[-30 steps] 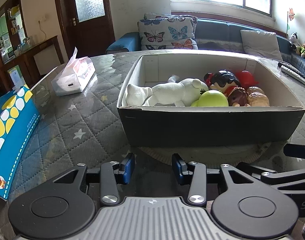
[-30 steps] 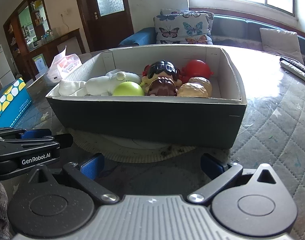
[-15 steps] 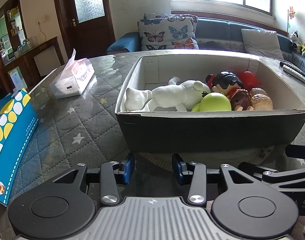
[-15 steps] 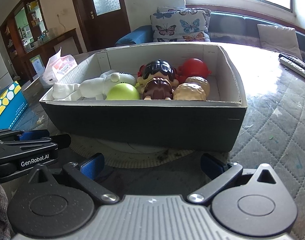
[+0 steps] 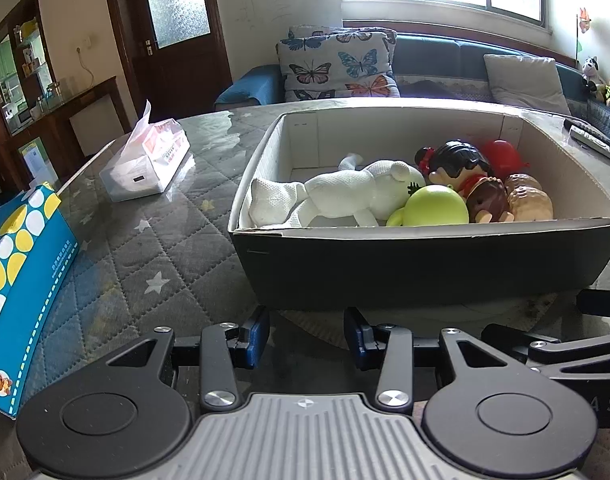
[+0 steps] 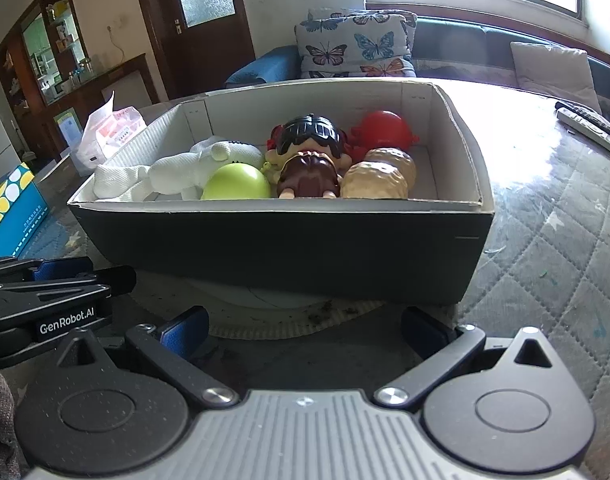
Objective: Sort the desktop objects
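A dark cardboard box stands on the table and holds a white plush bear, a green ball, a black-haired doll, a brown-haired doll, a red toy and tan toys. My left gripper is partly open and empty, just in front of the box. My right gripper is wide open and empty, also in front of the box.
A blue and yellow tissue box lies at the left. A soft tissue pack sits behind it. Remote controls lie at the far right. A round mat lies under the box.
Both grippers have risen slightly and tilted, so more of the box's inside shows. Neither gripper's opening has changed. The toys have not moved.
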`<state>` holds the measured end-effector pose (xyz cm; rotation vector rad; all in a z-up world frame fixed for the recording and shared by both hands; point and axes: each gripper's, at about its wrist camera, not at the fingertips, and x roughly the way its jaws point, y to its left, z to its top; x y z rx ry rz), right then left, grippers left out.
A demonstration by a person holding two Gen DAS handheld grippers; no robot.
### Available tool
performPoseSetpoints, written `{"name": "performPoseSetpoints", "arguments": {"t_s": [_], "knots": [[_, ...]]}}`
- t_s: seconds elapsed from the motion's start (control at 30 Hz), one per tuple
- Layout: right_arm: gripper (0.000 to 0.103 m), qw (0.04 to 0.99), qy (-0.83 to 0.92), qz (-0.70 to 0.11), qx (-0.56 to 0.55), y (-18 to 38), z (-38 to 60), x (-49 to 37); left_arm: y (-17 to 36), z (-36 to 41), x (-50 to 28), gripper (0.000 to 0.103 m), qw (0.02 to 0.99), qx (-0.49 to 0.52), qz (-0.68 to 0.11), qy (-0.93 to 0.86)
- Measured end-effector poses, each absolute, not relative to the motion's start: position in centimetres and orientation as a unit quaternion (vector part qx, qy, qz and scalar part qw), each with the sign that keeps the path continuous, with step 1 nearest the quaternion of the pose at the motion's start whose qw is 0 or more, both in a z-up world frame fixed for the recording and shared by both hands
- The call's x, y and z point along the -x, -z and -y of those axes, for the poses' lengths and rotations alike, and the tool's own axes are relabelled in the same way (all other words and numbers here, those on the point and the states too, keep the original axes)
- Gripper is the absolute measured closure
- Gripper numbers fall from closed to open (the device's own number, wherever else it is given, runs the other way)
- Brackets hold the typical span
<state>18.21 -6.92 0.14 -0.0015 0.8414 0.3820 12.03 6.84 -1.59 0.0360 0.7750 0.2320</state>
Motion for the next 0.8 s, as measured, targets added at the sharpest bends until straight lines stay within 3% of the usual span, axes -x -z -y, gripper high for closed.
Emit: {"name": "performPoseSetpoints", "arguments": {"t_s": [0.8], "knots": [[0.0,0.897,-0.184,-0.402,0.0,-0.28,6.86,-18.25,1.24,-6.3,-12.43,0.062,0.924,-0.018,-0.37,-0.101]]}}
